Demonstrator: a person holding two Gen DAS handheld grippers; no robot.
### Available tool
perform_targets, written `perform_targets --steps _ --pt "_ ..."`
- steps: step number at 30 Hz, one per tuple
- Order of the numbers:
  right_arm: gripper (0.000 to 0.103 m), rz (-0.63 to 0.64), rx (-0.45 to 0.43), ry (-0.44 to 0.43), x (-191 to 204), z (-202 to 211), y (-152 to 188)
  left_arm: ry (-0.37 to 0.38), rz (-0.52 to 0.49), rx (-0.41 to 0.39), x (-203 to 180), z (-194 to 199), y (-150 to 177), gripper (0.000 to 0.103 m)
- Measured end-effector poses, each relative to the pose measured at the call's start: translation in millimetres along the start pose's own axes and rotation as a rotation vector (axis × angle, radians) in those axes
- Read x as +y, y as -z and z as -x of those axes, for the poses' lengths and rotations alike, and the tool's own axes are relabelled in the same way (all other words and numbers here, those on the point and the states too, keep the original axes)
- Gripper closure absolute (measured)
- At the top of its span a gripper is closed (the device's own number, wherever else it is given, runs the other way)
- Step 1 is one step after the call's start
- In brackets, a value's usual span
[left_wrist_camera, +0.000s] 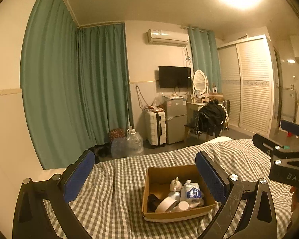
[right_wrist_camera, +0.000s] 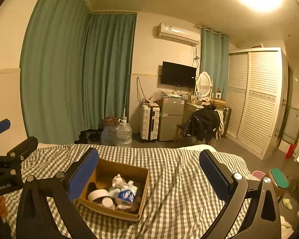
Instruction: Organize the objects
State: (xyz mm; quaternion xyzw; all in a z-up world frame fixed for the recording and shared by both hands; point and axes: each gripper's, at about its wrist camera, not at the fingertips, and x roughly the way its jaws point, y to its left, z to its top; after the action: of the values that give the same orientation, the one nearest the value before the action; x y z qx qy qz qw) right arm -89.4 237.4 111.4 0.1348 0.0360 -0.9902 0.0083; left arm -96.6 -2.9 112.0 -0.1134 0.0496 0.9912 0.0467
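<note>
A shallow cardboard box (left_wrist_camera: 179, 194) is seen resting on a bed covered by a grey-and-white checked quilt (left_wrist_camera: 117, 189), and several small things are gathered inside it: a roll of white tape (left_wrist_camera: 166, 204) leaning at the near side, a blue-and-white tissue packet (left_wrist_camera: 193, 192), a small white figurine (left_wrist_camera: 175, 184) standing behind them, a white cap-like round piece (left_wrist_camera: 183, 206) and a dark object (left_wrist_camera: 152, 200) at the left wall whose kind cannot be told. The left gripper (left_wrist_camera: 145, 177) is held above the quilt with its blue-padded fingers spread wide and nothing between them; the box is framed between the fingers but is not touched. The right gripper (right_wrist_camera: 149, 177) is likewise held released, its fingers wide apart and empty, with the box (right_wrist_camera: 117, 189) lying just beside its left finger in the right wrist view. Each gripper is caught at the edge of the other's view. Beyond the bed, green curtains (left_wrist_camera: 73, 87), a wall-mounted television (left_wrist_camera: 174, 77), an air conditioner (left_wrist_camera: 167, 36), a small silver fridge (left_wrist_camera: 174, 119), a white suitcase (left_wrist_camera: 155, 128), large water bottles (left_wrist_camera: 134, 143) on the floor, a chair draped with dark clothing (left_wrist_camera: 209, 119) and a white louvred wardrobe (left_wrist_camera: 251, 87) are seen.
</note>
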Motion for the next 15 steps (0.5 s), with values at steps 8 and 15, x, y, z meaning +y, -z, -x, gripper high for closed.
perform_targets --steps 8,15 --pt "0.001 -0.005 0.021 0.03 2.5 -23.5 69.3 -0.039 0.016 0.066 -16.6 -24.5 60.5 0.0" --pt "0.001 0.027 0.092 0.029 11.9 -57.1 123.6 -0.104 0.035 0.137 -10.3 -49.8 109.5 0.0"
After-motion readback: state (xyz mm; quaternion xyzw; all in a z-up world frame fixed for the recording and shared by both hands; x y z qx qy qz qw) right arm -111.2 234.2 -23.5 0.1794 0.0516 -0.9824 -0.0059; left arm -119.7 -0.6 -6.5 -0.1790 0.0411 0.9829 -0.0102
